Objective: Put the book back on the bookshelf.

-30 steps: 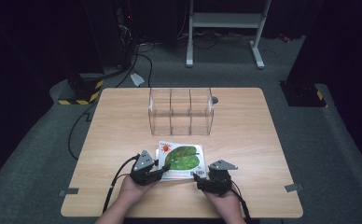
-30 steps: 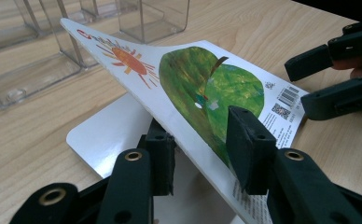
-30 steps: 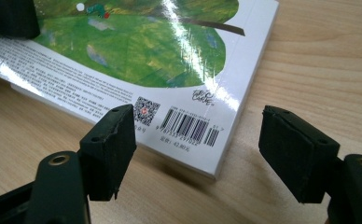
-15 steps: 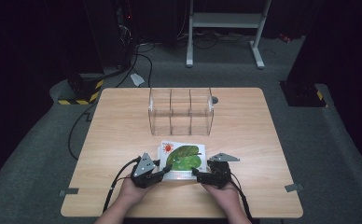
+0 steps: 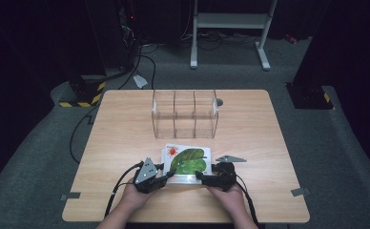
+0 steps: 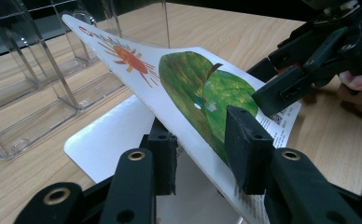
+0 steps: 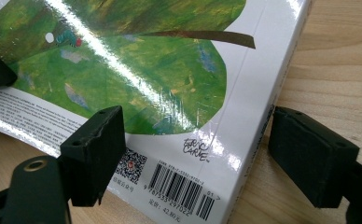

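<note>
Left claw clamped on lifted book cover, right claw wide, straddling book corner

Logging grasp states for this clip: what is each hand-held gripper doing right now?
Left hand-held gripper: closed on the lifted cover of the book.
Right hand-held gripper: open, jaws straddling the book's spine corner, not clamped.

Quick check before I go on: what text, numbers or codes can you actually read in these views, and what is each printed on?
"ERIC CARLE", a handwritten-style signature on the book's back cover, under the green leaf.
"42.80", after two small characters, the price line under the barcode.
Digits along the barcode: start "9787", the rest too small to trust.
QR code: a code, no readable words.
Fine print block at the cover's left edge: too small to read.
Red lettering by the sun: too foreshortened to read.
</note>
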